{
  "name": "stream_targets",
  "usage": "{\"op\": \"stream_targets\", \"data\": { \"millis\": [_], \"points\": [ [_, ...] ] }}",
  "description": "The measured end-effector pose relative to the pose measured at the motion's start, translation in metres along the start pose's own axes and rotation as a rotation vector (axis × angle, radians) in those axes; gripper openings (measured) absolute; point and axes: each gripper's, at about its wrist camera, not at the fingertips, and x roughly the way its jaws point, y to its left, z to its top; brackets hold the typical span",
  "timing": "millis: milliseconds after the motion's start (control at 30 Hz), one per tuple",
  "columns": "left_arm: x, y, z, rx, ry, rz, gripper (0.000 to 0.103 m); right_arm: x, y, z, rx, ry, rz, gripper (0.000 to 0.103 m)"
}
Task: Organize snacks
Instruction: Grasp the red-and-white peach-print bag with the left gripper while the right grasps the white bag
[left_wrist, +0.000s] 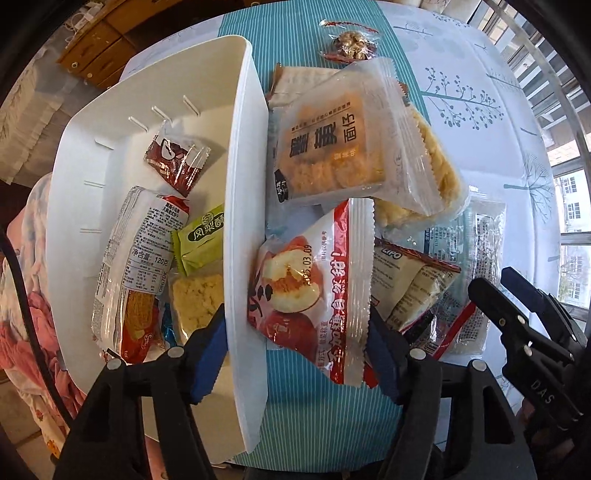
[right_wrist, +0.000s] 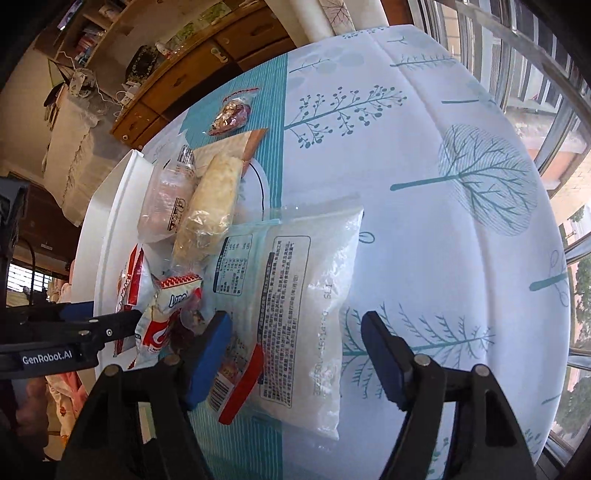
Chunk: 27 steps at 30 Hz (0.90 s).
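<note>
The left gripper (left_wrist: 295, 354), unclenched, straddles the red-white apple-picture packet (left_wrist: 314, 295) beside the white plastic bin (left_wrist: 243, 184); the right gripper (right_wrist: 295, 354), unclenched too, frames the clear white-filled bag (right_wrist: 310, 314), probably for binning.

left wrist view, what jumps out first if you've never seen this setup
A big white bin fills the left side, already holding several snack packets. Against its right wall, a loose heap of packets lies on the teal-and-white tablecloth, topped by a clear noodle-snack pack and a red-and-white apple-picture packet. The left gripper straddles the bin's wall and that apple packet with its blue pads apart, while the right gripper pokes in from the right.
</note>
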Motion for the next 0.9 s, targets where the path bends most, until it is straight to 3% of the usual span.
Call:
{"op": "stream_targets", "data": {
  "millis": [133, 567, 700, 900],
  "points": [
    [0.003, -0.001, 0.001, -0.011, 0.001, 0.007, 0.066, 0.008, 0.000, 0.005, 0.002, 0.014, 0.018, 0.060],
    [0.014, 0.010, 0.006, -0.054, 0.000, 0.000, 0.061, 0.015, -0.008, 0.018, 0.003, 0.030, 0.063, 0.060],
    [0.017, 0.016, 0.007, -0.071, -0.008, -0.011, 0.057, 0.016, -0.011, 0.022, -0.007, 0.046, 0.048, 0.045],
    [0.016, 0.024, 0.004, -0.098, -0.018, -0.025, 0.051, 0.015, -0.013, 0.026, 0.016, 0.070, 0.055, 0.032]
  ]
}}
